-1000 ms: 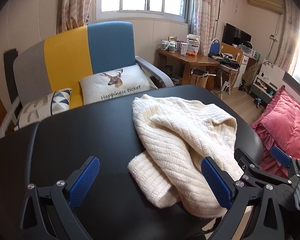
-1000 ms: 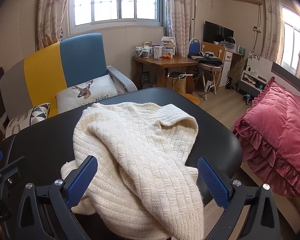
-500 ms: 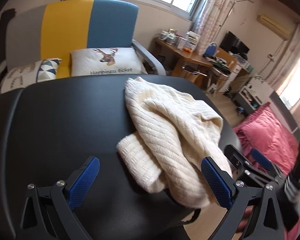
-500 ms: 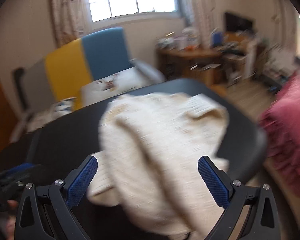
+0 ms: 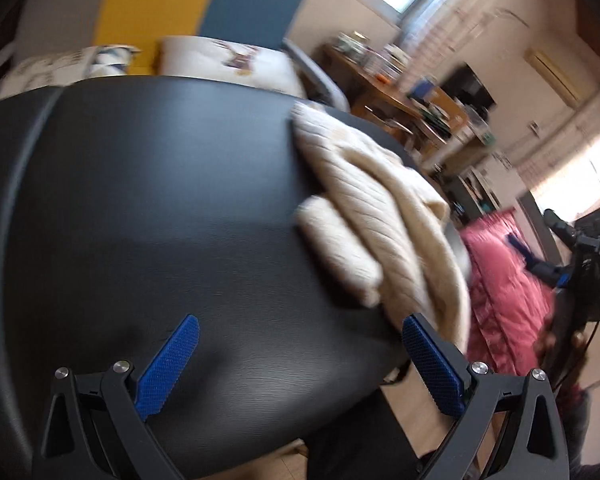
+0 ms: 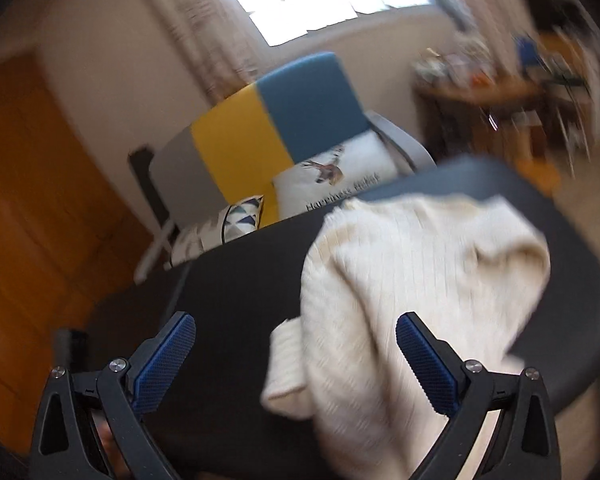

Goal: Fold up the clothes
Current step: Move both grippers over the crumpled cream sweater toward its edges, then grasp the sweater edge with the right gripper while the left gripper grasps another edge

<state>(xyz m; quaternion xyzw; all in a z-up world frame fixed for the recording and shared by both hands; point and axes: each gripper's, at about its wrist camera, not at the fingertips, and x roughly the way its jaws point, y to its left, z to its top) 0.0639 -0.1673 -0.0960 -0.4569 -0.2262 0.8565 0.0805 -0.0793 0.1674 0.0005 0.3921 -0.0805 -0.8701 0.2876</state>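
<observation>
A cream knitted sweater (image 5: 380,208) lies crumpled on the right part of a black table (image 5: 140,200), with one end hanging over the near right edge. It also shows in the right wrist view (image 6: 412,280), blurred. My left gripper (image 5: 300,364) is open and empty over the table's near edge, left of the sweater. My right gripper (image 6: 296,360) is open and empty, above the sweater's near end. In the left wrist view the right gripper (image 5: 580,248) shows far right, off the table.
A yellow, blue and grey armchair (image 6: 268,136) with a deer cushion (image 6: 340,176) stands behind the table. A pink bedcover (image 5: 504,280) lies to the right. A cluttered wooden desk (image 5: 400,92) stands at the back. An orange door (image 6: 28,216) is at the left.
Both grippers have swung and tilted, so both views are blurred. The left gripper has moved left, away from the sweater. The right gripper has drawn back to the right. The sweater has not moved.
</observation>
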